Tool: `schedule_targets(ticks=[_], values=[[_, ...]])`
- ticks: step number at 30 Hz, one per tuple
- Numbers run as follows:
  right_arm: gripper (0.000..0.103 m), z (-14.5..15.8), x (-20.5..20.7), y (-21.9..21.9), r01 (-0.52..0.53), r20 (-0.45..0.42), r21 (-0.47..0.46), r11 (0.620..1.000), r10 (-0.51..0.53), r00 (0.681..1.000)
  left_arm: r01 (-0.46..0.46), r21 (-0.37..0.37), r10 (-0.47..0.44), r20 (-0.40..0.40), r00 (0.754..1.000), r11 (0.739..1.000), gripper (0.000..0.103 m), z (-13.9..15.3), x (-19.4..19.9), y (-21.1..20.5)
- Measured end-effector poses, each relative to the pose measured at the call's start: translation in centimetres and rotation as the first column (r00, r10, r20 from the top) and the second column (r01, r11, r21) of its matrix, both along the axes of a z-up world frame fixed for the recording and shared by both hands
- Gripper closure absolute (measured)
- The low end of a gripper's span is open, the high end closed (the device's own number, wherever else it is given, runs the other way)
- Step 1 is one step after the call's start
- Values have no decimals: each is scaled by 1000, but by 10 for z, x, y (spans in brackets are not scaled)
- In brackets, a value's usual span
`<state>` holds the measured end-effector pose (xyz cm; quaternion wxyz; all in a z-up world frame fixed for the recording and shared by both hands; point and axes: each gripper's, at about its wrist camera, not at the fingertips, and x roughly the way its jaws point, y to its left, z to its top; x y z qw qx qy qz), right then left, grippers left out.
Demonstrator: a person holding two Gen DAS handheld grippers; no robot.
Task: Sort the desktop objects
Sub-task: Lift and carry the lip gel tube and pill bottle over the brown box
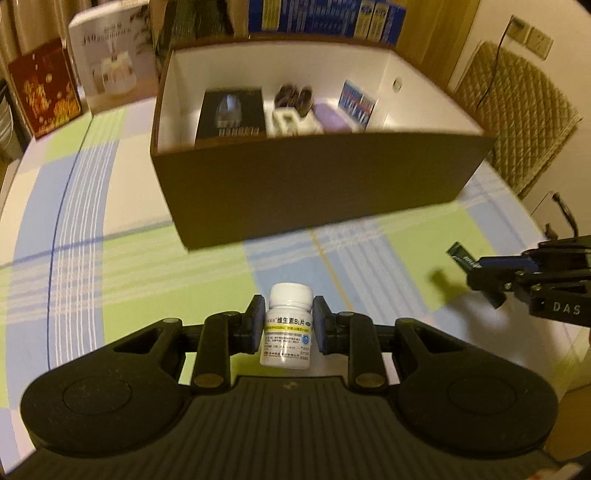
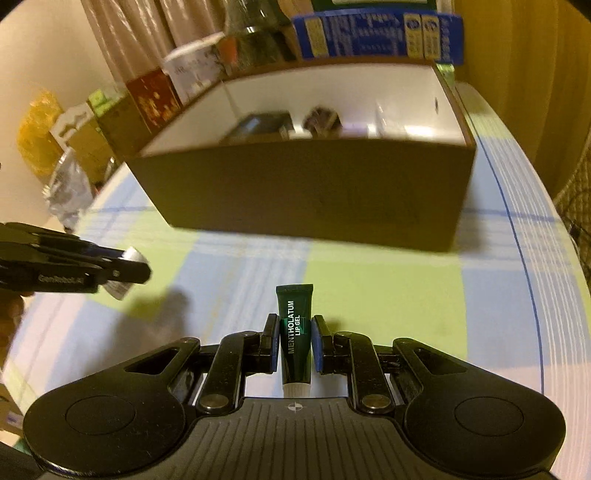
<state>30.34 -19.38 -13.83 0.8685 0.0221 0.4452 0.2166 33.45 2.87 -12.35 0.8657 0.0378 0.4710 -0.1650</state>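
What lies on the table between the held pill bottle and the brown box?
Nothing: in the left wrist view, only bare checked tablecloth stretches from the pill bottle to the brown box.

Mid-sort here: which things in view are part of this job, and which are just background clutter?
Job:
- white pill bottle, clamped in left gripper
- dark green lip gel tube, clamped in right gripper
- brown open cardboard box, already holding items

Lying about:
- red gift box
- white printed carton
- blue boxes behind
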Motion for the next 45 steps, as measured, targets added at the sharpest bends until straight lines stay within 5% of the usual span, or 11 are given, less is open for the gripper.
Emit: schedule_targets(ticks=[18,30,45], values=[[88,97,59,7,-33,234,54,998,19,972,58,-66,-45,190,981,996,80,81,58,-20],[88,95,121,6,-5,229,26,1000,-1,973,81,-58,-69,183,981,995,80,81,121,-41],[88,60,189,8,71,124,13,997,-72,990,82,-39,-78,96,992,996,80,48,195,-65]])
